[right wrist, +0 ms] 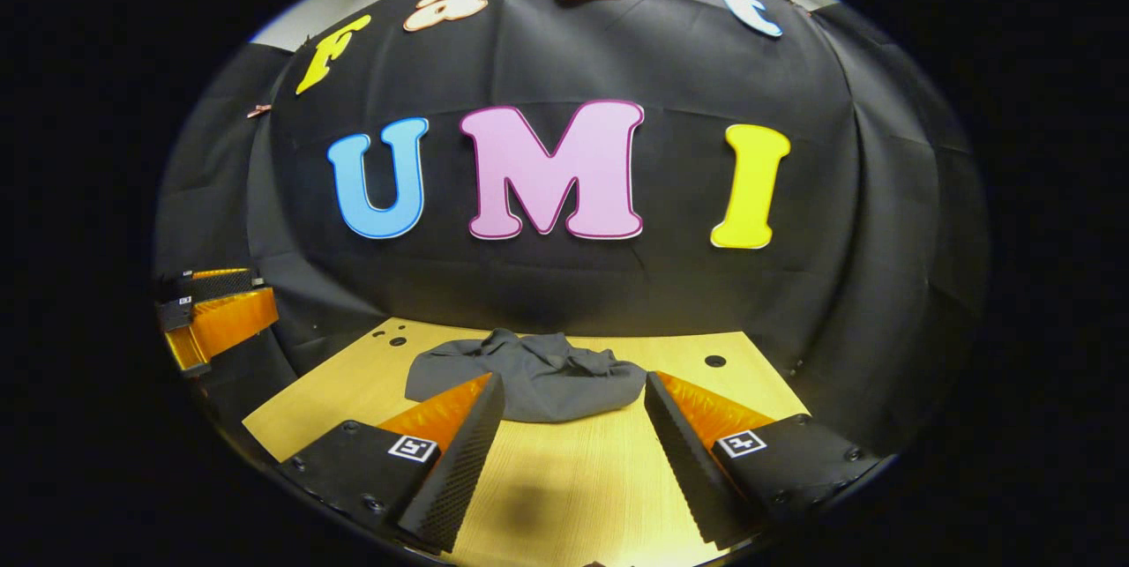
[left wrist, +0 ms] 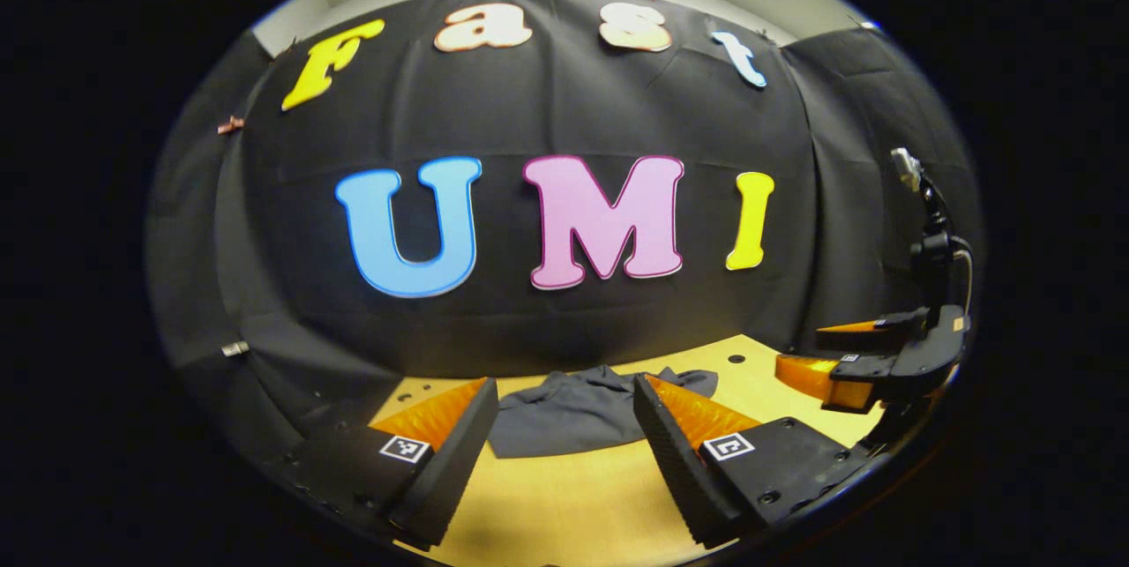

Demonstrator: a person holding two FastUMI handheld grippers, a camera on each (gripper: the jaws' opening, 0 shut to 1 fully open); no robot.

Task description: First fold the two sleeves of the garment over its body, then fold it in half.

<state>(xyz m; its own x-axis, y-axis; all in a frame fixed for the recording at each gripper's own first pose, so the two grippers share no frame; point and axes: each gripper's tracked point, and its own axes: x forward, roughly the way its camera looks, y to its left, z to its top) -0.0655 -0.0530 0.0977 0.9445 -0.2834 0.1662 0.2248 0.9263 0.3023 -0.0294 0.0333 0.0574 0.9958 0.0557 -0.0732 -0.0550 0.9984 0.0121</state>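
Note:
A dark grey garment [left wrist: 573, 413] lies crumpled on the wooden table [left wrist: 564, 496], near the back wall. In the left gripper view my left gripper [left wrist: 564, 404] is open, held above the table in front of the garment, with nothing between its fingers. In the right gripper view the garment [right wrist: 529, 382] is a rumpled heap, and my right gripper [right wrist: 573, 395] is open just short of it, holding nothing. The right gripper [left wrist: 825, 355] also appears at the right edge of the left gripper view, open. The left gripper [right wrist: 198, 311] appears at the left edge of the right gripper view.
The black cloth wall rises directly behind the table. Small round holes [right wrist: 714, 361] dot the table's back corners. Bare wood [right wrist: 573, 496] lies between the garment and the front edge.

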